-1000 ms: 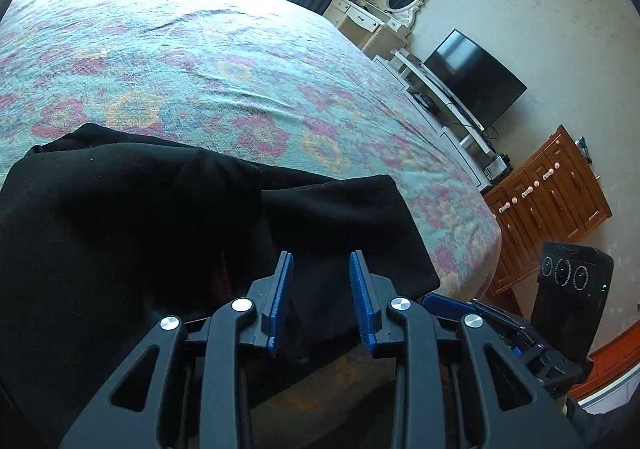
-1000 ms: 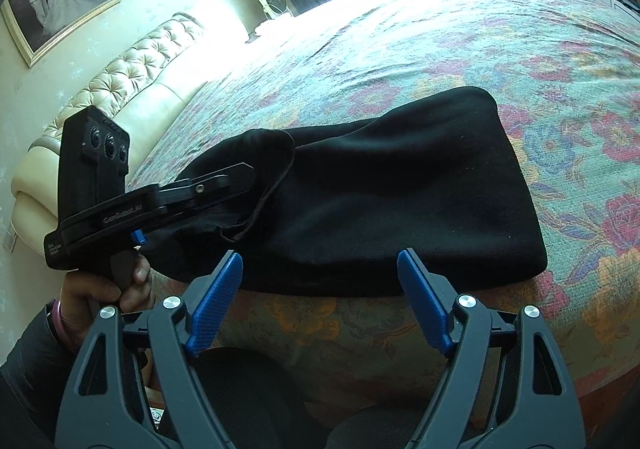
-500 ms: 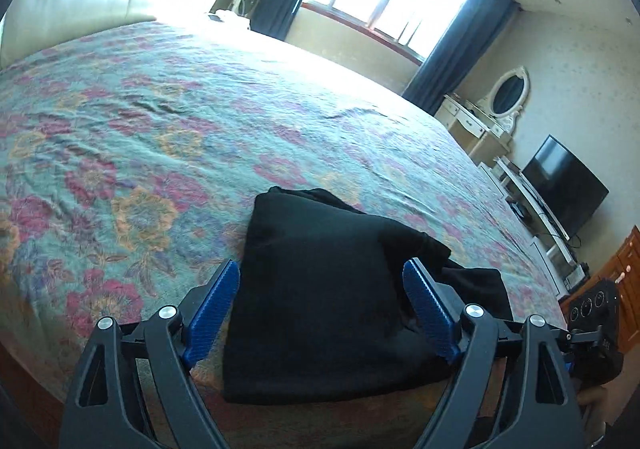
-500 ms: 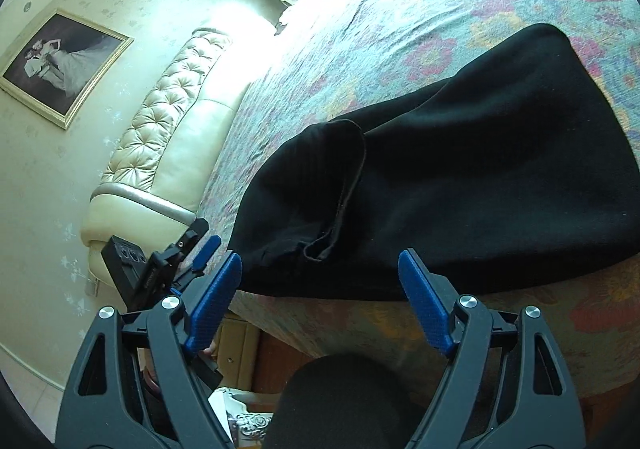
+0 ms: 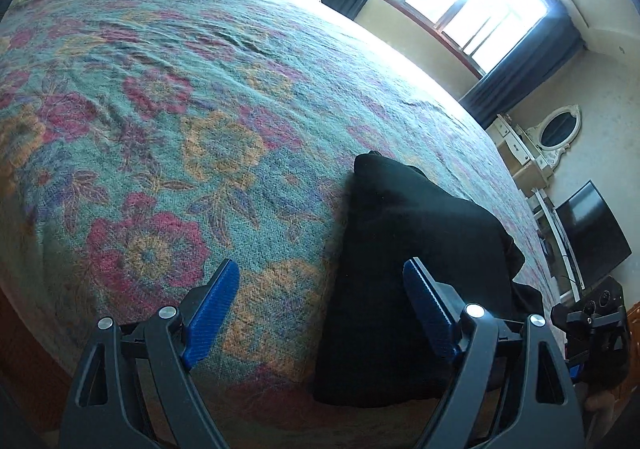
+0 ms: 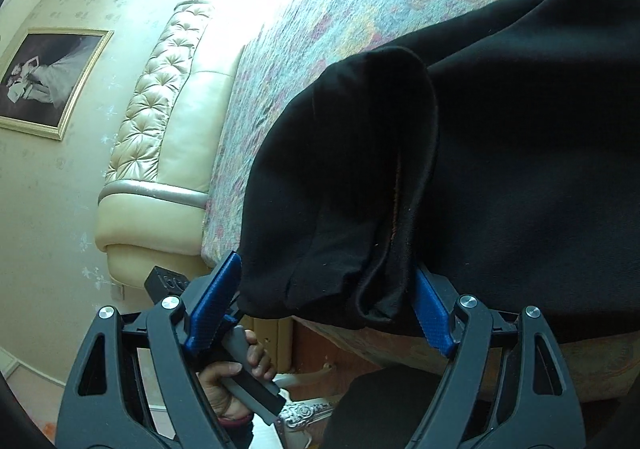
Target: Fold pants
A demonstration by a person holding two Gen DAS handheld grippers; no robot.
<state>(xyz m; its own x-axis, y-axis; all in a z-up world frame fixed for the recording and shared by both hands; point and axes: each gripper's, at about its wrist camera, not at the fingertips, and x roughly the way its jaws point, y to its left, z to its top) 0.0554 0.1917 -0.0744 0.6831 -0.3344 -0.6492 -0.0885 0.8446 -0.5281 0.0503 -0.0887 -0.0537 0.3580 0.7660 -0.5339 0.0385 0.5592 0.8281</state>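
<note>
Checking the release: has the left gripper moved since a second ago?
Yes. The left gripper, jaws just opened, has swung left off the pants, over bare bedspread.

We see plain black pants [image 5: 416,249] on a bedspread [image 5: 180,109] of teal ground patterned with crimson and orange flowers. Our left gripper [image 5: 320,313] and right gripper [image 6: 326,303] are black with ribbed blue pads. The tufted headboard [image 6: 160,109] is cream with a silver band, the curtains [image 5: 524,69] dark navy, the picture frame [image 6: 76,89] gold.
</note>
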